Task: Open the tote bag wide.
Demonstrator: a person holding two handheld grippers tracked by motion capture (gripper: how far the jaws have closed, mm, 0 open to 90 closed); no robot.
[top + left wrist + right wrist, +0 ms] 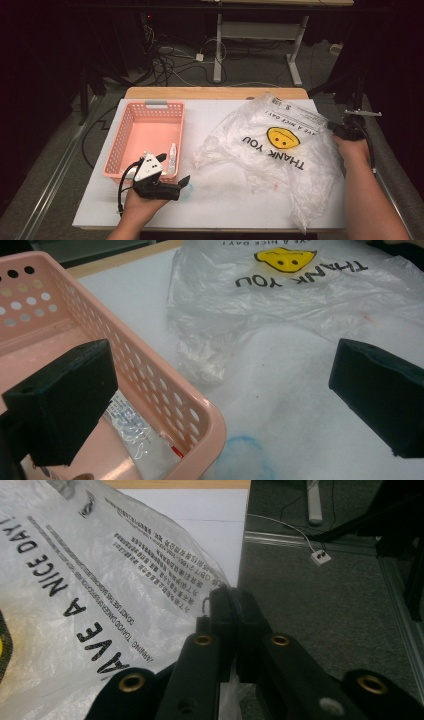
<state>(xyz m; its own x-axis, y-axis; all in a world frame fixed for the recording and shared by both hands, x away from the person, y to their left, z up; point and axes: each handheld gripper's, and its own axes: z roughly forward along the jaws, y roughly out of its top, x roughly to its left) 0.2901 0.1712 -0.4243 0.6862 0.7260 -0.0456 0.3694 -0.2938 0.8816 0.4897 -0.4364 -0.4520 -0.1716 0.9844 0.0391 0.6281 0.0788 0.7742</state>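
A clear plastic bag (270, 145) printed with a yellow smiley and "THANK YOU" lies crumpled over the right half of the white table top (225, 200). My right gripper (337, 129) is at the bag's right edge, near the table's right side. In the right gripper view its jaws (232, 600) are pressed together on the edge of the bag (75, 580). My left gripper (174, 169) stands open at the front right corner of a pink perforated basket (150, 105). Nothing is between its jaws (220, 370). The bag (280, 295) lies beyond them.
The basket (200, 410) holds a small clear sachet (135, 435) against its right wall, also seen from above as the sachet (172, 152). A faint blue smudge (245, 455) marks the table near the basket's corner. A desk frame and cables stand on the floor behind the table.
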